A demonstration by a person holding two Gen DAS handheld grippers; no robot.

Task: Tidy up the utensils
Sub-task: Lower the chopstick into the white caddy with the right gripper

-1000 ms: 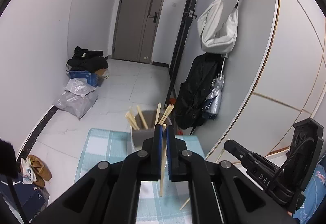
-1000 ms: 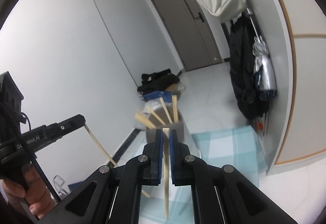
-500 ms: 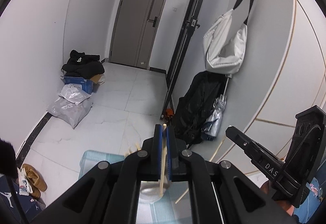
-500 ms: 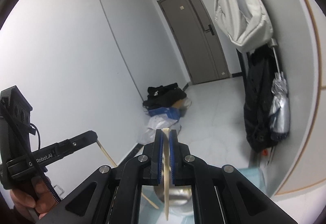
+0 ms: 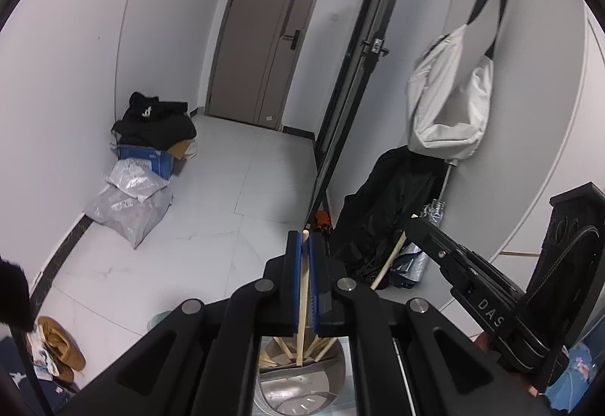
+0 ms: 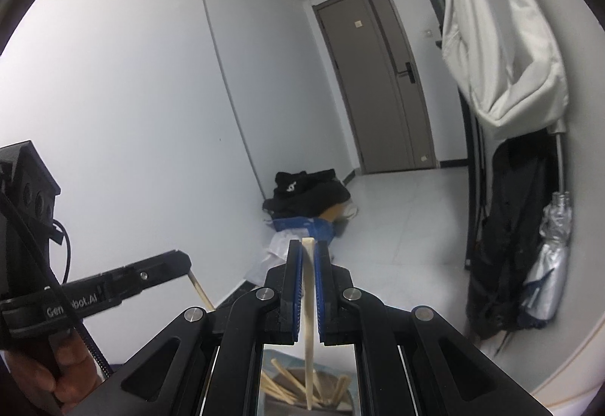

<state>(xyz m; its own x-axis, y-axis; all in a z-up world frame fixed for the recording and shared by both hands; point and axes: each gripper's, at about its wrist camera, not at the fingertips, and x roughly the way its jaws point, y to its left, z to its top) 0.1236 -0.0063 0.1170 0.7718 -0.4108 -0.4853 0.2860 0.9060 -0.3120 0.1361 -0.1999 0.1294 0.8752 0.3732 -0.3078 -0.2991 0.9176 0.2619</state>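
Note:
In the left wrist view my left gripper (image 5: 304, 246) is shut on a wooden chopstick (image 5: 301, 302) that hangs nearly upright between the blue pads. Its lower end reaches into a metal utensil cup (image 5: 302, 393) directly below, where several chopsticks (image 5: 283, 344) stand. My right gripper (image 6: 309, 253) is shut on a second chopstick (image 6: 309, 333), whose lower tip sits over the same cup among the chopsticks there (image 6: 287, 391). Each gripper shows in the other's view: the right one (image 5: 416, 227) at the right, the left one (image 6: 183, 261) at the left, held by a hand (image 6: 56, 374).
A white bag (image 5: 450, 102) hangs on the right wall above a black coat (image 5: 393, 212) and a folded silver umbrella (image 6: 548, 265). Grey plastic bags (image 5: 128, 204), a blue box (image 5: 147, 159) and black clothes lie by the left wall. Brown shoes (image 5: 60, 348) are at the lower left. A grey door (image 5: 264, 34) closes the hallway.
Both grippers have moved forward and a little up, each keeping its chopstick. The cup has slid from mid-view to just under the fingers, and the checked cloth has dropped out of sight.

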